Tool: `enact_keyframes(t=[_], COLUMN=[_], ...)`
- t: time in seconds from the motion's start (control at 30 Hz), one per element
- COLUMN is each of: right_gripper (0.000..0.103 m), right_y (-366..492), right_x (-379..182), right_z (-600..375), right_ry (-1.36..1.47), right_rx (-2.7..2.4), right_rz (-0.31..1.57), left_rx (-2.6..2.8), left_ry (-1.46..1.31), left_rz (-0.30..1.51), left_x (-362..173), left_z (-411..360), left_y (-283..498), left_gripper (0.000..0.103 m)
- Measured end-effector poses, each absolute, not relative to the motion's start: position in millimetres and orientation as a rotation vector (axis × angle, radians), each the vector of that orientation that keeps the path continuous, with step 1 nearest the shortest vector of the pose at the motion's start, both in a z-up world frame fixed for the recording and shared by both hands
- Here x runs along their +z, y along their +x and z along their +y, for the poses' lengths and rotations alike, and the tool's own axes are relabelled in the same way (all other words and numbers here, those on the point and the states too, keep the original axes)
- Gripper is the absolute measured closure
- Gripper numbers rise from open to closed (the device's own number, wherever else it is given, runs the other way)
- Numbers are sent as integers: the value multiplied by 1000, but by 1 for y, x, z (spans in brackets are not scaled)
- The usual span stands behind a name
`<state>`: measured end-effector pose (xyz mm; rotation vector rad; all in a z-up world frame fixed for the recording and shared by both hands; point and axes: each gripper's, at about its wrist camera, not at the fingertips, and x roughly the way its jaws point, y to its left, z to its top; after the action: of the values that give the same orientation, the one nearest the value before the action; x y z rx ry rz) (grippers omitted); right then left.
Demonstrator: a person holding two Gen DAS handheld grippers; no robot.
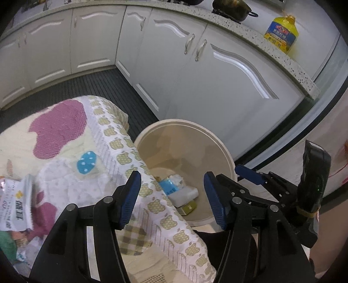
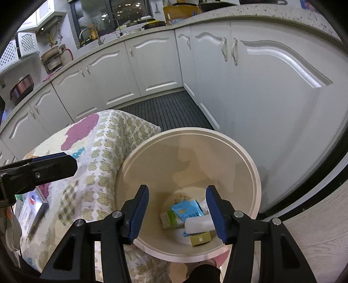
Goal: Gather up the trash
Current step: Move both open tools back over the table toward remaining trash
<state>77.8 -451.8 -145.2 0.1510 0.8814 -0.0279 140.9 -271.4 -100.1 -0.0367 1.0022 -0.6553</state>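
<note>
A beige round bin (image 2: 250, 165) stands on the floor beside a cloth-covered table (image 2: 95, 152). Inside lie a blue packet (image 2: 187, 209), a green packet (image 2: 169, 219), a white wrapper (image 2: 198, 224) and a small olive box (image 2: 200, 238). My right gripper (image 2: 177, 214) is open and empty, right above the bin's mouth. My left gripper (image 1: 171, 196) is open and empty over the table's edge, next to the bin (image 1: 217, 143). A white printed packet (image 1: 15, 204) lies on the table at far left. A boxed item (image 2: 32, 213) lies on the table too.
White cabinet doors (image 2: 261, 91) run along the back and right, above a dark ribbed floor mat (image 2: 167, 108). A yellow oil bottle (image 1: 281, 32) and a black pan (image 1: 232, 8) sit on the speckled countertop. The right gripper's body (image 1: 313, 180) shows at right.
</note>
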Motion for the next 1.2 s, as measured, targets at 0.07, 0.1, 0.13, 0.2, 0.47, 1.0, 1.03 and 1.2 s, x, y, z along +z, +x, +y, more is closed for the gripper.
enact_keyframes(t=[0.07, 0.1, 0.13, 0.2, 0.47, 1.0, 1.03, 1.2], right_gripper=[48, 45, 31, 26, 26, 25, 25, 25], right_y=[77, 77, 76, 75, 74, 78, 79, 82], right_x=[-141, -139, -137, -132, -116, -93, -92, -91], right_z=[-447, -445, -443, -438, -415, -344, -337, -308], right_ry=[149, 149, 148, 147, 120, 88, 84, 53], right_rx=[-19, -15, -10, 0, 36, 180, 193, 238], right_rz=[874, 870, 863, 846, 814, 782, 780, 777], left_rx=[-644, -640, -634, -622, -579, -454, -443, -375], left_ry=[-34, -32, -30, -24, -13, -50, -55, -77], left_rz=[991, 986, 980, 968, 937, 888, 886, 872], left_x=[-97, -95, -94, -91, -82, -65, -64, -61], left_z=[-267, -265, -263, -259, -236, -151, -144, -103], left_y=[139, 139, 138, 136, 128, 111, 110, 107], left_gripper=[44, 44, 44, 44, 44, 44, 44, 44])
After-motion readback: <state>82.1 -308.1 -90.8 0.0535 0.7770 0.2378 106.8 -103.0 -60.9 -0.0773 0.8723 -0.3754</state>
